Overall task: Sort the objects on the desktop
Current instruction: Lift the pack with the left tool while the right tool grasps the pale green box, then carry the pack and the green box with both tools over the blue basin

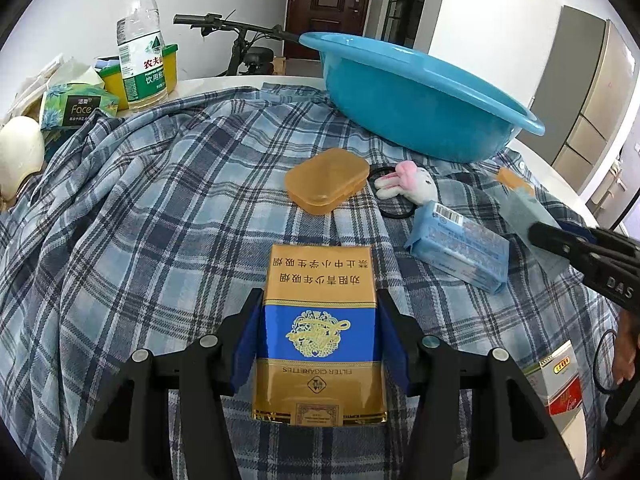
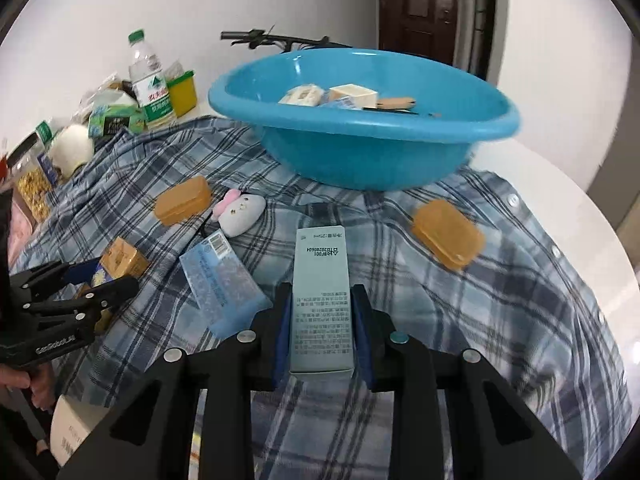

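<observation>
My left gripper [image 1: 319, 312] is shut on a gold and blue cigarette pack [image 1: 318, 328] just above the plaid cloth [image 1: 160, 220]. My right gripper [image 2: 321, 312] is shut on a tall pale blue box [image 2: 321, 300], held above the cloth. The blue basin [image 2: 360, 136] stands at the far side and holds several small items. On the cloth lie an orange case [image 1: 326, 180], a second orange case [image 2: 446, 236], a plush bunny [image 1: 412, 184] and a blue tissue pack [image 1: 460, 248]. The left gripper and its pack [image 2: 76, 280] show at the left of the right wrist view.
A water bottle [image 1: 140, 44], a yellow tub [image 1: 168, 68], a green tissue pack [image 1: 76, 106] and a white round object [image 1: 20, 152] stand at the back left. A red and white pack [image 1: 560, 380] lies near the table's right edge. A bicycle stands behind the table.
</observation>
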`<state>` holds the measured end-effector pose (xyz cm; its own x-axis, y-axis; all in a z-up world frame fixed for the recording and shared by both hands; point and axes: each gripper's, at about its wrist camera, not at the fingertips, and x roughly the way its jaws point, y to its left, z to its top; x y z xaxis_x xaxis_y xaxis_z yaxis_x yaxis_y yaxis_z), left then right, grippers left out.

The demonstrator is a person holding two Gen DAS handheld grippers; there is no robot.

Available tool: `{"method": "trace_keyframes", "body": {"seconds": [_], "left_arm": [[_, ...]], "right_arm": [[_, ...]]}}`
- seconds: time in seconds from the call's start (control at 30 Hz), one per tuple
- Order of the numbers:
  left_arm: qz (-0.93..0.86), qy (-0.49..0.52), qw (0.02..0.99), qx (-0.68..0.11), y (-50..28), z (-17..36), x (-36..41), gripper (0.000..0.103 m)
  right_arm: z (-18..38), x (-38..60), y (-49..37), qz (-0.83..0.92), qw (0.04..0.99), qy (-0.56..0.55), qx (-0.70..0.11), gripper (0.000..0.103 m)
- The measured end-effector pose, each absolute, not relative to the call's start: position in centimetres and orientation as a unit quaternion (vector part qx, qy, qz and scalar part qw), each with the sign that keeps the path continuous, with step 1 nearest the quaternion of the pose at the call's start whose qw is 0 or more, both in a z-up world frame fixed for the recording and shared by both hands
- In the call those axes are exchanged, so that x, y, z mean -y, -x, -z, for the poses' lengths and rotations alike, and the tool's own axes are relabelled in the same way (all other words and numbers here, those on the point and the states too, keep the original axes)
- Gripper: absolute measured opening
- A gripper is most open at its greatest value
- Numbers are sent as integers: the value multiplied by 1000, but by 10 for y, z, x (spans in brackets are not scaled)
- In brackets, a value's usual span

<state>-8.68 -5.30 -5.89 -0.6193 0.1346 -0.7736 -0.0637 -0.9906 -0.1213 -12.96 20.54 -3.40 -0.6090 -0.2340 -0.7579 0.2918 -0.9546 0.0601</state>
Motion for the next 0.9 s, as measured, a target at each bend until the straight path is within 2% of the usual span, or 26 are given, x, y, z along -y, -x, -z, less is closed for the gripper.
{"method": "trace_keyframes", "body": {"seconds": [0.6,0.9], "left_arm": [[-908,416,52,3,75,54,35,57],[-925,375,54,-12,71,24,28,57]], "right_arm": [[60,-212,110,886,128,-446,-7,26],[25,-221,98,914,105,-392,3,26]]}}
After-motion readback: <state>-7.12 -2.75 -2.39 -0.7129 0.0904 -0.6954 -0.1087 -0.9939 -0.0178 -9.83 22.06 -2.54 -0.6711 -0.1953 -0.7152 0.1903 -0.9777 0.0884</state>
